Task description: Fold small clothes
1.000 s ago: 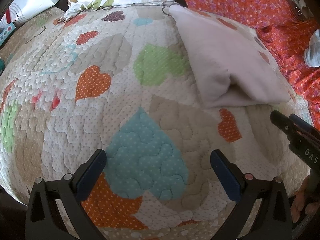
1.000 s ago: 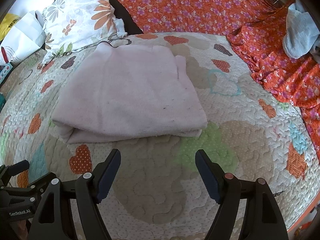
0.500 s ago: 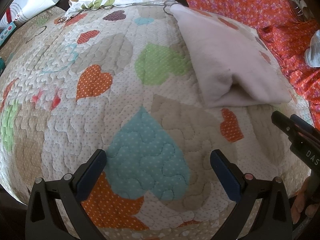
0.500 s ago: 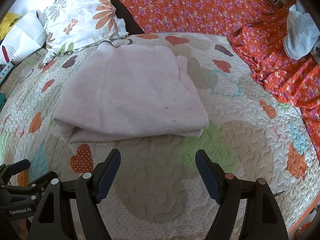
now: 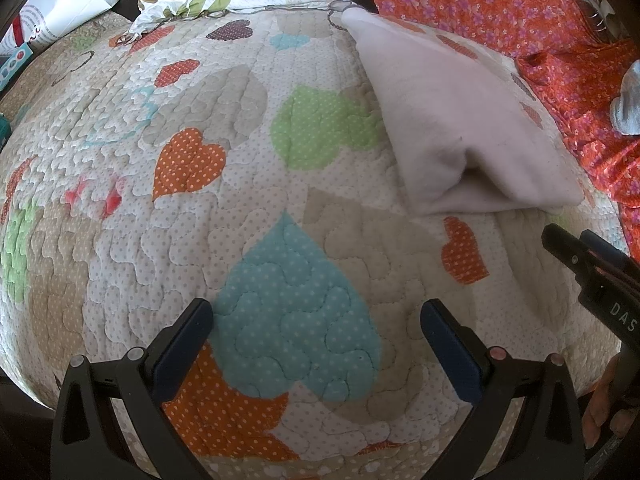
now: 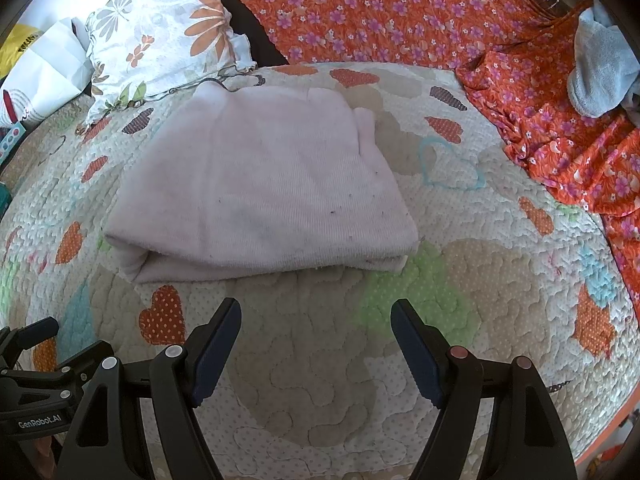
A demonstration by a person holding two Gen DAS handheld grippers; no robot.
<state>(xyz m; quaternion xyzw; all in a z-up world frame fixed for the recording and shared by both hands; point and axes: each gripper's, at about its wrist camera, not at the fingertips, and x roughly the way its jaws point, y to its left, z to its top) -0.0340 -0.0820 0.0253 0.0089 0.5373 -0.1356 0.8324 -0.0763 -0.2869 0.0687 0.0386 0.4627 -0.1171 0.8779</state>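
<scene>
A pale pink garment point(image 6: 264, 196) lies folded in a flat rectangle on the heart-patterned quilt point(image 6: 320, 380). It also shows in the left wrist view point(image 5: 460, 128) at the upper right. My right gripper point(image 6: 316, 312) is open and empty, just in front of the garment's near edge. My left gripper point(image 5: 316, 316) is open and empty over bare quilt point(image 5: 180, 240), to the left of the garment. The right gripper's body shows at the right edge of the left wrist view point(image 5: 596, 276).
A floral pillow point(image 6: 164, 36) and a white paper bag point(image 6: 44, 68) lie at the back left. An orange flowered cloth point(image 6: 400, 12) covers the back and right side, with a grey-blue sock point(image 6: 600, 68) on it. The quilt's edge falls off at lower right.
Both grippers have stayed open and almost still. The garment appears very slightly lower in both views.
</scene>
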